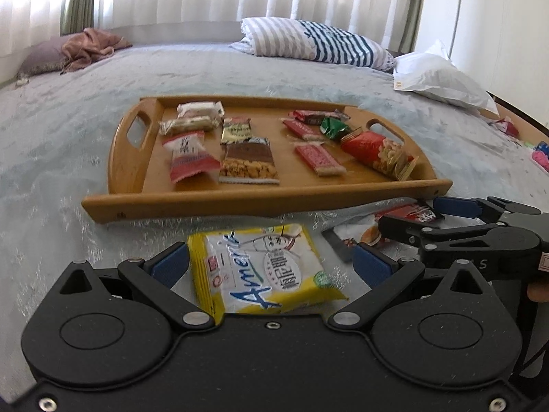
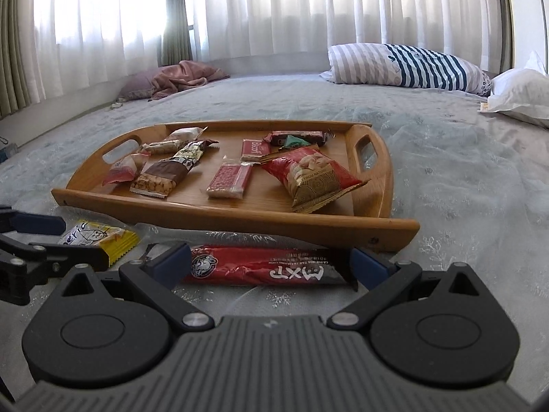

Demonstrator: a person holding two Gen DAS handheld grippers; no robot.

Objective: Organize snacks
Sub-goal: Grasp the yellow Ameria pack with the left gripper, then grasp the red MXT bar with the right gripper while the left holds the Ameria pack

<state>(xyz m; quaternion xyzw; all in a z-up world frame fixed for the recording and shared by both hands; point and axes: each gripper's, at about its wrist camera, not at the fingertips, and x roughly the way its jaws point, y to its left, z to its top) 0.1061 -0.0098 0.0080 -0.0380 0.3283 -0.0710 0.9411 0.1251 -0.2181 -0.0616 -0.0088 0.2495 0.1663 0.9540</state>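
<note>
A wooden tray (image 1: pixel 267 199) (image 2: pixel 240 219) lies on the bed and holds several snack packets, among them a red peanut bag (image 1: pixel 377 154) (image 2: pixel 308 175). In front of the tray a yellow-and-white packet (image 1: pixel 267 267) (image 2: pixel 99 237) lies on the bedspread. My left gripper (image 1: pixel 271 264) (image 2: pixel 85 240) is open with a finger on each side of it. To its right lies a long red packet (image 1: pixel 411 211) (image 2: pixel 260 267). My right gripper (image 2: pixel 271 266) (image 1: pixel 410 214) is open and straddles it lengthwise, with the packet ends close to both pads.
The grey bedspread (image 2: pixel 463 189) stretches all around the tray. A striped pillow (image 1: pixel 308 41) and a white pillow (image 1: pixel 439 79) lie at the far right, and a pink blanket (image 1: pixel 85 46) at the far left. Small colourful items (image 1: pixel 542 154) sit by the bed's right edge.
</note>
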